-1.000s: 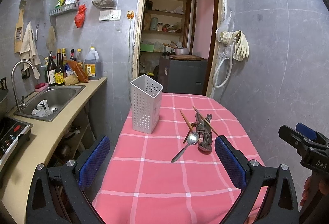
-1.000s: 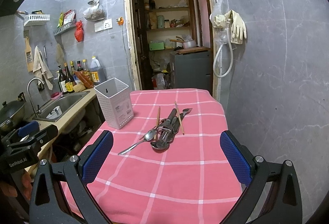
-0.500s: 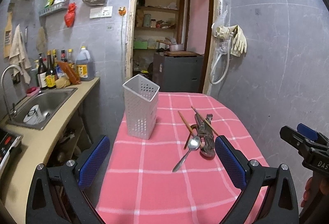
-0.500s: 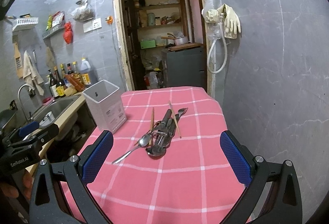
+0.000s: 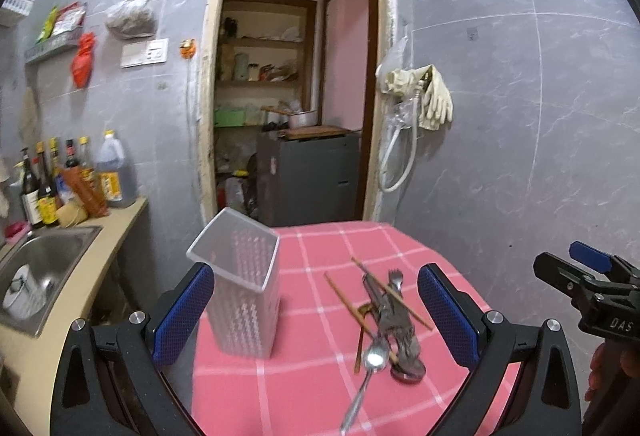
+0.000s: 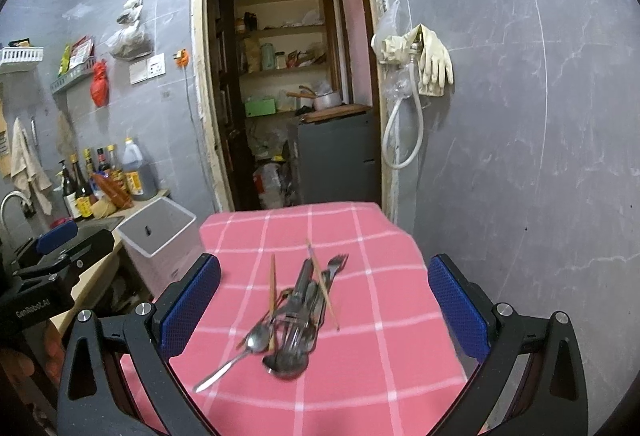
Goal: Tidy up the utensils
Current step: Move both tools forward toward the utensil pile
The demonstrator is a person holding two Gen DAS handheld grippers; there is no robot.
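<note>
I have advanced both grippers toward the utensils (image 6: 298, 312) and holder (image 5: 244, 280). Left gripper (image 5: 316, 310) and right gripper (image 6: 324, 304) stand apart, empty. Nothing is sorted yet.

Tablecloth (image 6: 376, 316): pink with a grid of thin white lines. Utensil holder (image 5: 244, 288): pale grey-white plastic, its walls patterned with rows of small perforations. Spoon (image 5: 370, 368) and fork (image 6: 334, 268): shiny silver metal. Chopsticks (image 6: 273, 284): brown wood. Left gripper (image 5: 316, 310) and right gripper (image 6: 324, 306): black frames carrying blue textured pads. Wall tiles (image 6: 520, 116): grey with faint marbling. Rubber gloves (image 6: 434, 62): cream. Hanging bag (image 6: 99, 84): red.
</note>
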